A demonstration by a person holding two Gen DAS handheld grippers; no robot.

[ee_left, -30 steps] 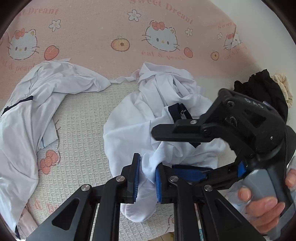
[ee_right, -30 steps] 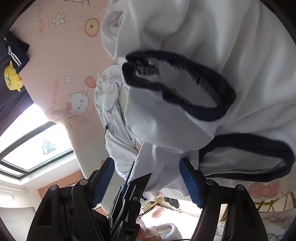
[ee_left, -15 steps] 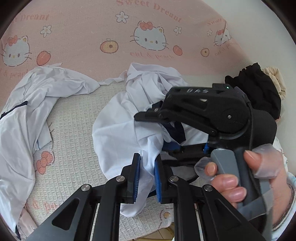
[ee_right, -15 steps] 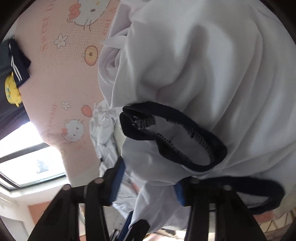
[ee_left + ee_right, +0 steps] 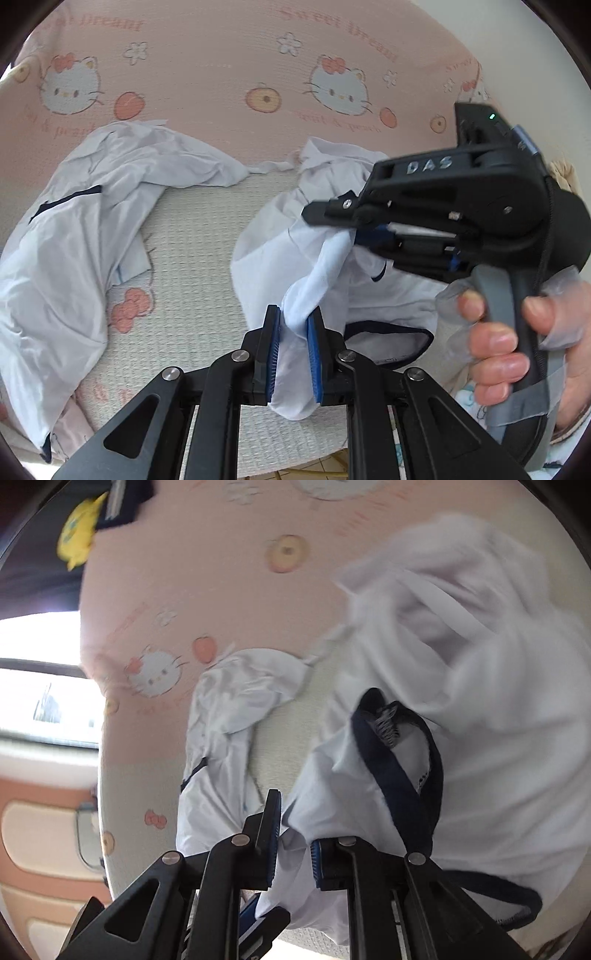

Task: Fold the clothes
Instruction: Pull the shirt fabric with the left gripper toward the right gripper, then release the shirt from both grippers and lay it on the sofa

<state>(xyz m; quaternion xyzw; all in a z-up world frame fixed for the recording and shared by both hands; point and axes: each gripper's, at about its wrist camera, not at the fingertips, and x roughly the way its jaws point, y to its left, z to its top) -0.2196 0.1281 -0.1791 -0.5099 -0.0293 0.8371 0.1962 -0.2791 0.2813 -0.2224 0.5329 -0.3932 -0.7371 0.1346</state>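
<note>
Now a crumpled white shirt with navy trim (image 5: 332,266) is clamped near the bed's front edge by the left gripper (image 5: 293,354), while the right gripper (image 5: 293,853), just closed, pinches another fold.

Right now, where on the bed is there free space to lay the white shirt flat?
The bare cream mat between the held white shirt and the second white garment on the left is free. The pink sheet behind is also bare. The right side is crowded: both the left gripper and the right gripper pinch the shirt there.
</note>
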